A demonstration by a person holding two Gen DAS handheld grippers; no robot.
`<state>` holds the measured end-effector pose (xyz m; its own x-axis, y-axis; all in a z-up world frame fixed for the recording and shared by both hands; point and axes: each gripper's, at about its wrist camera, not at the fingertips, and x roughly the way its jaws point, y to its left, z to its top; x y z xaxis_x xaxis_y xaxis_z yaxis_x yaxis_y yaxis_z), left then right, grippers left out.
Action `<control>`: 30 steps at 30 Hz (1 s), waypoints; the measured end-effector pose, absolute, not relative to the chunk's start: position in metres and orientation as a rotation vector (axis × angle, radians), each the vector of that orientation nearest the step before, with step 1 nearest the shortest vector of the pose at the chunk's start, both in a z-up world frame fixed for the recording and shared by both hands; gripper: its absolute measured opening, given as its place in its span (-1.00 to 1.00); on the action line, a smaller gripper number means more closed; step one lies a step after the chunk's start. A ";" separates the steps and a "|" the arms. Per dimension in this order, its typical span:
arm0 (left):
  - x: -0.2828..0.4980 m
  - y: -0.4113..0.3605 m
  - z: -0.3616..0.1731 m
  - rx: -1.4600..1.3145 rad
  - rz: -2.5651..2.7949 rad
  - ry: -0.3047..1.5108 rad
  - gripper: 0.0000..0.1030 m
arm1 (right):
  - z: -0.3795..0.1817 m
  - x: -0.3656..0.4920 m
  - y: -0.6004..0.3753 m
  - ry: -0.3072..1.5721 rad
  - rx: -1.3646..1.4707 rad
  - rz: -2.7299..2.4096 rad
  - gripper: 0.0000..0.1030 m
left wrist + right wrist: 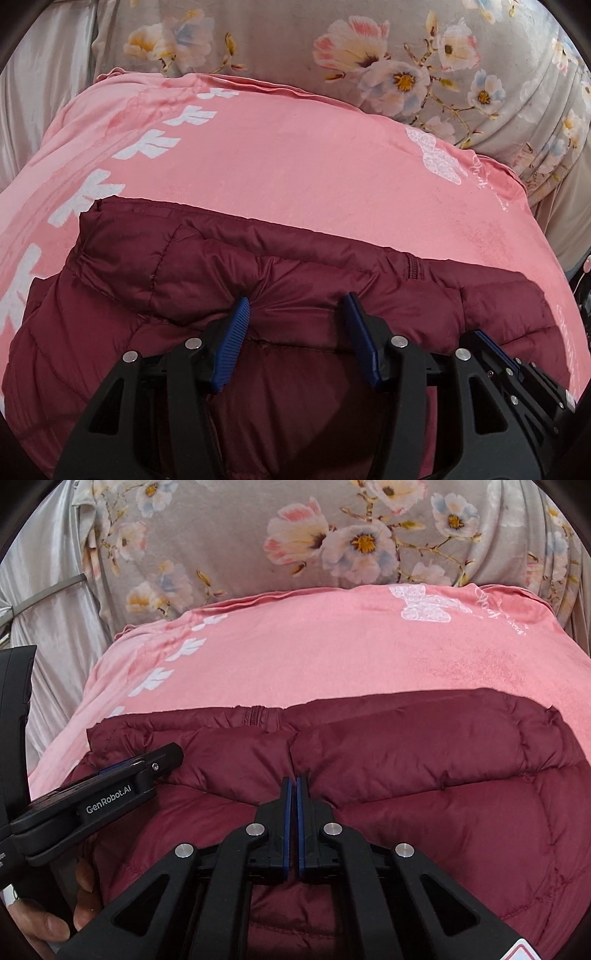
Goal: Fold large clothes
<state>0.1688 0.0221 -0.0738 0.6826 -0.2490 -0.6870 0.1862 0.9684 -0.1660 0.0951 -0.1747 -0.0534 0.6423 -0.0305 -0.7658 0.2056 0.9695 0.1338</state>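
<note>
A maroon quilted down jacket [314, 266] [424, 775] lies on a pink blanket [295, 155] [295, 657], with a folded puffy band and a zipper end along its far edge. My left gripper [295, 302] is open; its blue fingertips [240, 310] rest on the jacket and puffy fabric bulges between them. My right gripper [294, 781] is shut, its tips touching a seam in the folded band; I see no fabric between the pads. The left gripper's body [92, 797] lies at the jacket's left end, and the right gripper [495, 350] shows at the lower right.
The pink blanket with white prints covers a bed dressed in grey floral bedding [406, 55] [258, 535]. A silvery satin cloth [33, 103] [55, 627] hangs on the left. A person's hand [48, 923] holds the left gripper's handle.
</note>
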 end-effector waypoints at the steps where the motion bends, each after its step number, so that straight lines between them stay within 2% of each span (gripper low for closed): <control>1: 0.169 0.021 -0.076 -0.081 -0.240 0.783 0.00 | -0.056 0.096 -0.175 0.873 0.221 -0.134 -1.00; 13: 0.171 0.011 -0.087 -0.036 -0.209 0.793 0.00 | -0.072 0.103 -0.178 0.930 0.241 -0.124 -1.00; 21: 0.173 0.018 -0.088 -0.091 -0.240 0.788 0.04 | -0.069 0.097 -0.187 0.889 0.317 -0.076 -1.00; 22: 0.174 0.023 -0.086 -0.123 -0.259 0.790 0.04 | -0.063 0.092 -0.187 0.875 0.321 -0.088 -0.96; 23: 0.172 0.033 -0.082 -0.175 -0.281 0.796 0.04 | -0.053 0.082 -0.184 0.859 0.308 -0.101 -0.76; 25: 0.163 0.057 -0.069 -0.249 -0.285 0.797 0.04 | -0.035 0.064 -0.174 0.828 0.299 -0.074 -0.75; 26: 0.154 0.075 -0.059 -0.276 -0.270 0.777 0.06 | -0.025 0.052 -0.164 0.811 0.289 -0.052 -0.75; 28: 0.137 0.106 -0.042 -0.285 -0.223 0.742 0.26 | -0.019 0.038 -0.146 0.804 0.263 -0.029 -0.75; 30: 0.118 0.143 -0.031 -0.297 -0.156 0.719 0.34 | -0.022 0.029 -0.127 0.819 0.255 -0.012 -0.76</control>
